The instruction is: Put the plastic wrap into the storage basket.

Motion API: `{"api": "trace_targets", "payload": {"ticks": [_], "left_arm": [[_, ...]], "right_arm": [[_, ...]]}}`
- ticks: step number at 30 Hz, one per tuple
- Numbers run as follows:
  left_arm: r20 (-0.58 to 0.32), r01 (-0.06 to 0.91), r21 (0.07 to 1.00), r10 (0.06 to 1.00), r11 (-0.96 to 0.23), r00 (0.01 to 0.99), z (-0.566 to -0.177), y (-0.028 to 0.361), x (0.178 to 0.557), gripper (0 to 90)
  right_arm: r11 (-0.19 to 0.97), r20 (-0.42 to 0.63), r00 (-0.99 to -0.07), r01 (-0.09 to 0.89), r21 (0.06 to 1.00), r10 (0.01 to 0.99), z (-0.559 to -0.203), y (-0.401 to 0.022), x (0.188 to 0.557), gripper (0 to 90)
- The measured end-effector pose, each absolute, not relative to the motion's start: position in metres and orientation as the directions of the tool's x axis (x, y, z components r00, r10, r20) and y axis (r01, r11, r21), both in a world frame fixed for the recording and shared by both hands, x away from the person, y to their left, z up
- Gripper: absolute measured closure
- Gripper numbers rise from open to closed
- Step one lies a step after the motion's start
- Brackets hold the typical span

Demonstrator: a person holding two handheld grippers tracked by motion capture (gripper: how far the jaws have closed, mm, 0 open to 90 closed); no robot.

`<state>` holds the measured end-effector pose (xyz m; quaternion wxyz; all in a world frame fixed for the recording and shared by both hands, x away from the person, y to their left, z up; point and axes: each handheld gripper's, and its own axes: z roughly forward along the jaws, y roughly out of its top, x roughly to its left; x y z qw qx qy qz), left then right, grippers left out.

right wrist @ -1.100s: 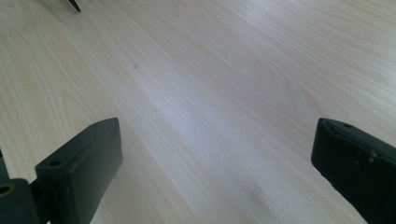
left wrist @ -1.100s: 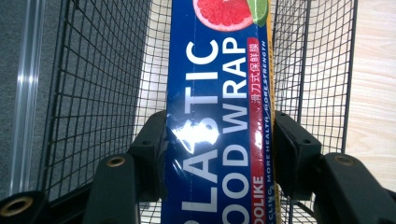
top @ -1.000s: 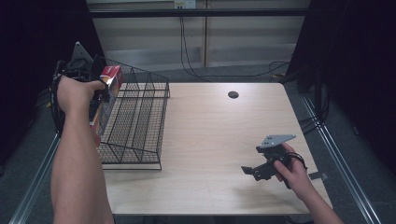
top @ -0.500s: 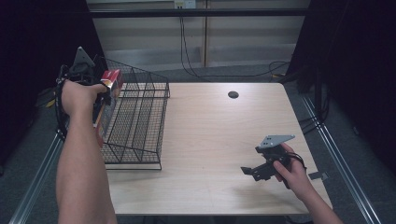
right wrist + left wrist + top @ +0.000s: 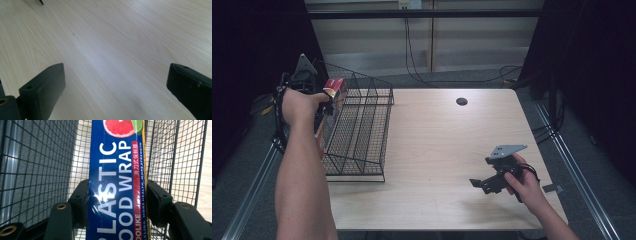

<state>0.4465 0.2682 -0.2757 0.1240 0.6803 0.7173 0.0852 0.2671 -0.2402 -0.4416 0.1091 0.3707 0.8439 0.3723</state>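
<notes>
In the high view, the left gripper (image 5: 328, 96) was held at the far left corner of the wire basket (image 5: 362, 131), a plastic wrap box (image 5: 333, 90) clamped in it; the right gripper (image 5: 482, 184) was rested low over the wooden surface (image 5: 442, 140). In the left gripper view, the fingers (image 5: 80, 202) were pressed on the box (image 5: 116, 180) inside the basket (image 5: 40, 165). In the right gripper view, the fingers (image 5: 45, 85) were spread wide, nothing between them

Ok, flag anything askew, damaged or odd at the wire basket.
Nothing stands out. The left gripper grips the plastic wrap box squarely over the wire basket, which sits upright on the table. The box looks undamaged.
</notes>
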Motion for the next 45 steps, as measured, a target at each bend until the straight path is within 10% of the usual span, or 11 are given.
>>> {"api": "trace_targets", "payload": {"ticks": [45], "left_arm": [[-0.080, 0.937, 0.342, 0.996, 0.068, -0.043, -0.272, 0.274, 0.451, 40.5]], "right_arm": [[0.447, 0.104, -0.697, 0.559, 0.698, 0.710, -0.447, -0.239, 0.269, 2.1]]}}
